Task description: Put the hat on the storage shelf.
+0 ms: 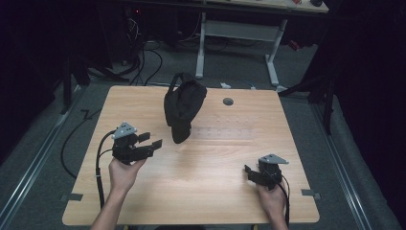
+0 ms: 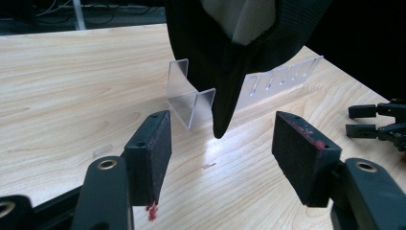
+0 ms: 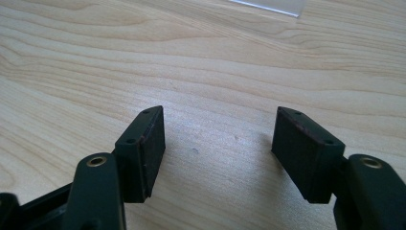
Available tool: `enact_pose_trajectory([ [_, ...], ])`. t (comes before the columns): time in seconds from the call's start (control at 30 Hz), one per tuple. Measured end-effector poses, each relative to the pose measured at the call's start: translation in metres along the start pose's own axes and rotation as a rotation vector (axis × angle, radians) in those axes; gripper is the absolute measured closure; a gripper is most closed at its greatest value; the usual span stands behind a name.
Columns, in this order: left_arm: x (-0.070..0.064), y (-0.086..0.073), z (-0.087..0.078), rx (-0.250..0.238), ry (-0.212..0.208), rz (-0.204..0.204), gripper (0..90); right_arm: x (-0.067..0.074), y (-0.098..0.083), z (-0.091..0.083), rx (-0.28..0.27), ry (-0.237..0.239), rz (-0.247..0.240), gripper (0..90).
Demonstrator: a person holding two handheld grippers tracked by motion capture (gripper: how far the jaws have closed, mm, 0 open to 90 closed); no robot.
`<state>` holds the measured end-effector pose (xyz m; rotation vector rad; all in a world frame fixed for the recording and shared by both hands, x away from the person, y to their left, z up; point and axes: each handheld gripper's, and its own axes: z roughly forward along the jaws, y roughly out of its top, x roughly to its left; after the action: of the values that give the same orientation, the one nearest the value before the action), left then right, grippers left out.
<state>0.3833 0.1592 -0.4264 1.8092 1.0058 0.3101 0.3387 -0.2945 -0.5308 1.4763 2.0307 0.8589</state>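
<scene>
A black cap (image 1: 183, 108) hangs on a clear acrylic stand (image 2: 189, 98) at the middle back of the wooden table (image 1: 215, 191), its brim pointing down toward the front. My left gripper (image 1: 151, 140) is held open just left of the brim. In the left gripper view the brim tip (image 2: 221, 125) hangs a little beyond the gap between the jaws of my left gripper (image 2: 222, 143), touching neither. My right gripper (image 1: 249, 173) rests low at the front right, open and facing bare wood (image 3: 220, 143), with nothing between its pads.
A clear slotted acrylic strip (image 2: 282, 79) lies flat to the right of the stand. A grey round grommet (image 1: 228, 101) sits in the table's back right. Beyond the table stand a white-legged desk (image 1: 239, 28) and floor cables (image 1: 143, 62).
</scene>
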Motion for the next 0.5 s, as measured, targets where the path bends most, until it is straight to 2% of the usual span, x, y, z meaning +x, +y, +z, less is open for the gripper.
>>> enact_pose_trajectory([
  [0.5, 0.002, -0.013, -0.012, 0.011, 0.002, -0.019, 38.5, 0.000, 0.000, 0.000, 0.000, 0.000, 0.000, 36.1],
])
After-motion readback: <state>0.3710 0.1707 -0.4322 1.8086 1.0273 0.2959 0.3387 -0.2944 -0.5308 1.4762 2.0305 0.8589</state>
